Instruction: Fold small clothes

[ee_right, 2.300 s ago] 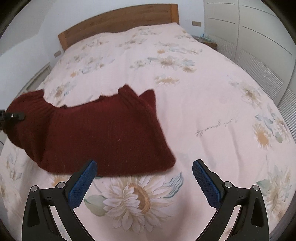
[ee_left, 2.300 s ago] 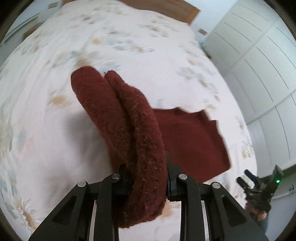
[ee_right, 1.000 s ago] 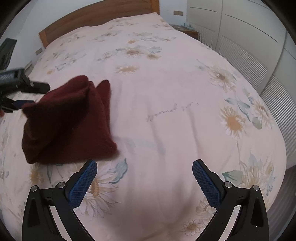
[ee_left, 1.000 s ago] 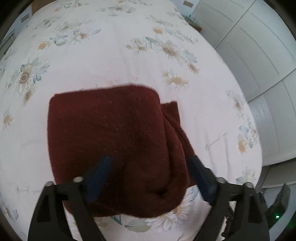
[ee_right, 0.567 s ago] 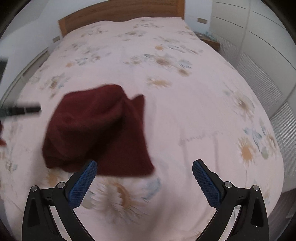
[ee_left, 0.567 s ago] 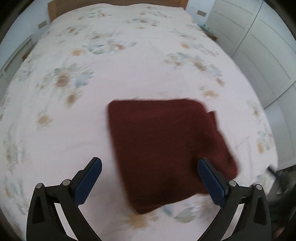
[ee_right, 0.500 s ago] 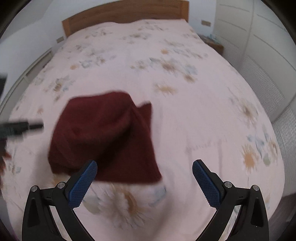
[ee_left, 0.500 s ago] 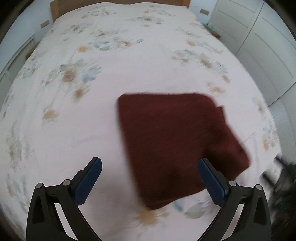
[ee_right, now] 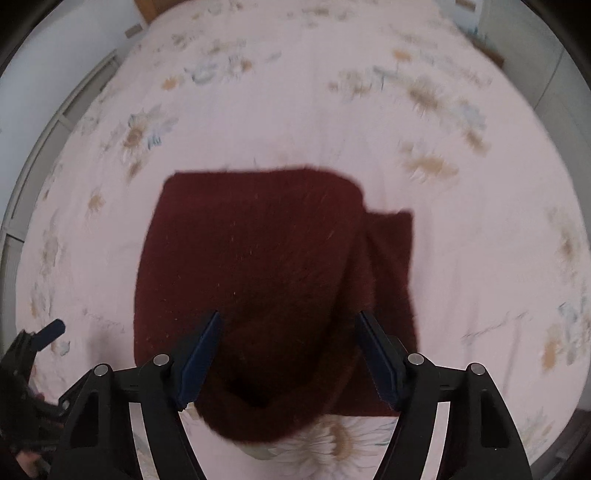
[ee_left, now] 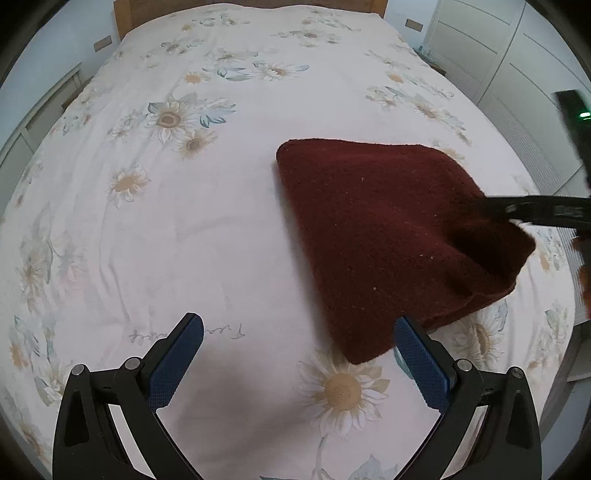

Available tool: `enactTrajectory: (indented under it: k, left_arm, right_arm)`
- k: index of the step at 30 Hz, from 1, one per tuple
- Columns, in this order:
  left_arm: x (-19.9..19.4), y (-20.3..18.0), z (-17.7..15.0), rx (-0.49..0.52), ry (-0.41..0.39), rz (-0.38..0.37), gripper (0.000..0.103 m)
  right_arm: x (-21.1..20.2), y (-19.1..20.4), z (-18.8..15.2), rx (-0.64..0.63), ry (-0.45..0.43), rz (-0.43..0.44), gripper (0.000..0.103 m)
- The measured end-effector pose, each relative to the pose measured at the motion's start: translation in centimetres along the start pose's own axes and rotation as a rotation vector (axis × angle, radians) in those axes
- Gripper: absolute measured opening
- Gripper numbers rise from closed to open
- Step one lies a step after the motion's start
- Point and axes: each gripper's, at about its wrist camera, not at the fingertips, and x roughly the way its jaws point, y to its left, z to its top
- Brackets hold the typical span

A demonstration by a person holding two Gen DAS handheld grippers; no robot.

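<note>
A dark red knitted garment (ee_left: 391, 236) lies folded in a thick pad on the flowered bedsheet (ee_left: 207, 229). My left gripper (ee_left: 295, 325) stands open and empty over bare sheet, just left of the garment's near corner. My right gripper (ee_right: 288, 317) points down over the garment (ee_right: 258, 258) at its near folded edge. Its jaws are closing, the thick fold lies between them, and the pads (ee_right: 201, 347) show no press on the wool. In the left wrist view the right gripper (ee_left: 535, 212) reaches in from the right onto the garment's edge.
A wooden headboard (ee_left: 251, 5) closes the far end of the bed. White wardrobe doors (ee_left: 517, 55) run along the right side. The left gripper (ee_right: 48, 332) shows at the lower left of the right wrist view. A narrower layer of the garment (ee_right: 391, 266) sticks out on the right.
The left gripper let go of the garment, opened wide and slid off to the left of it. The right gripper swung over the garment and its jaws have narrowed.
</note>
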Motion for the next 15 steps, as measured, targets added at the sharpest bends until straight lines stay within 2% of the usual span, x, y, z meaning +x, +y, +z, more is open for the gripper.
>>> enactTrajectory:
  k: [7,10,15]
  left_arm:
    - [0.5,0.2,0.0,-0.003,0.012,-0.036,0.102]
    - [0.8,0.1,0.0,-0.009,0.018,-0.040,0.102]
    - [0.9,-0.3,0.0,0.005,0.022,-0.040,0.102]
  right_arm:
    - [3.0,-0.8,-1.4,0.019,0.091,-0.003,0.073]
    - [3.7,-1.8,-2.0,0.055,0.106,0.036,0.053]
    - [2.8,-2.8,-2.6,0.061,0.062,0.080,0.031]
